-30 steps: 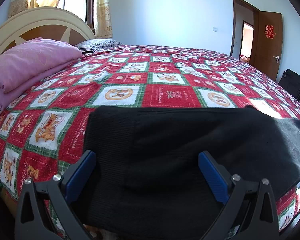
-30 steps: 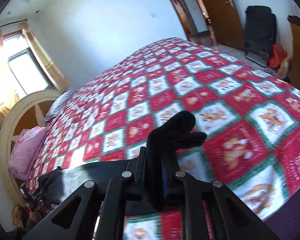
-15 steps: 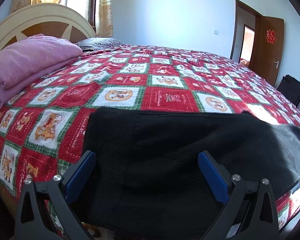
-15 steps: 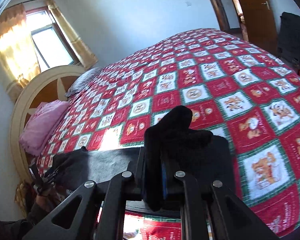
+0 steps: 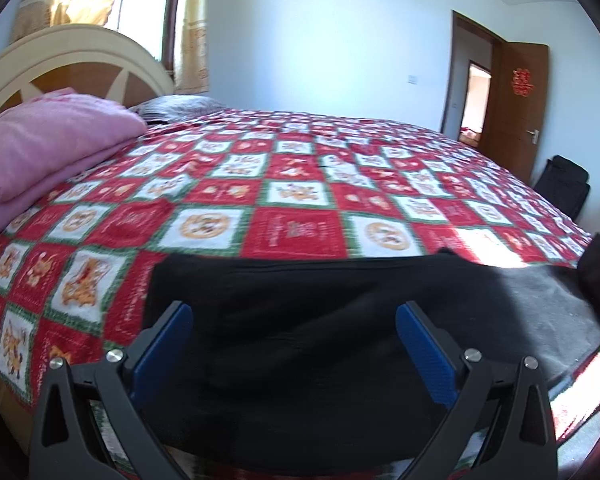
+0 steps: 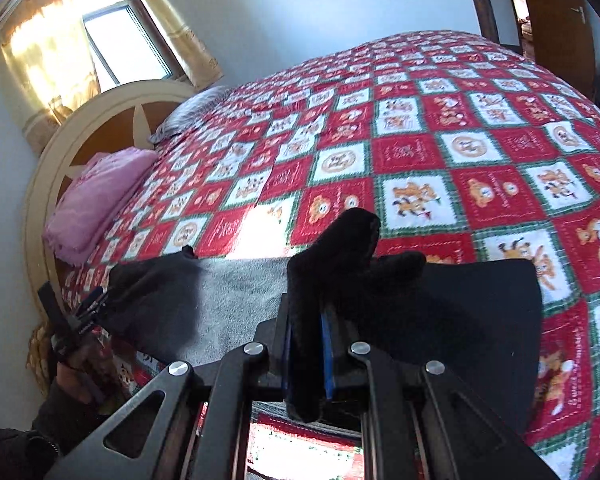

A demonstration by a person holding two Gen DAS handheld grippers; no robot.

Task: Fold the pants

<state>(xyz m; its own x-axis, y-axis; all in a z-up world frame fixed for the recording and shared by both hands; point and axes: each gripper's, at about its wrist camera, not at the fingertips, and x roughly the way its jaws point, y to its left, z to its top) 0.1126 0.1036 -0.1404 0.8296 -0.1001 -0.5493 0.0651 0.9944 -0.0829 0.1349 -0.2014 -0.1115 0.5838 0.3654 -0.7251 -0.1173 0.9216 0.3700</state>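
Black pants (image 5: 300, 320) lie along the near edge of the red checked quilt (image 5: 292, 228). My left gripper (image 5: 294, 312) hovers over their left end, blue pads wide apart, open with nothing pinched. In the right wrist view my right gripper (image 6: 308, 320) is shut on a bunched black end of the pants (image 6: 440, 312), holding it up above the cloth spread beneath. A sunlit grey stretch of the pants (image 6: 228, 300) runs left to the left gripper (image 6: 80, 312), held by a person's hand (image 6: 72, 380).
A folded pink blanket (image 5: 48, 148) and a grey pillow (image 5: 176, 104) lie by the curved headboard (image 5: 80, 52). An open brown door (image 5: 516, 108) and a dark bag (image 5: 564, 184) stand past the bed's far right. The bed's near edge runs just under the pants.
My right gripper has carried the bunched pants end leftward and lower, so a folded black layer now lies beneath it. The left gripper has lifted a little and stays open.
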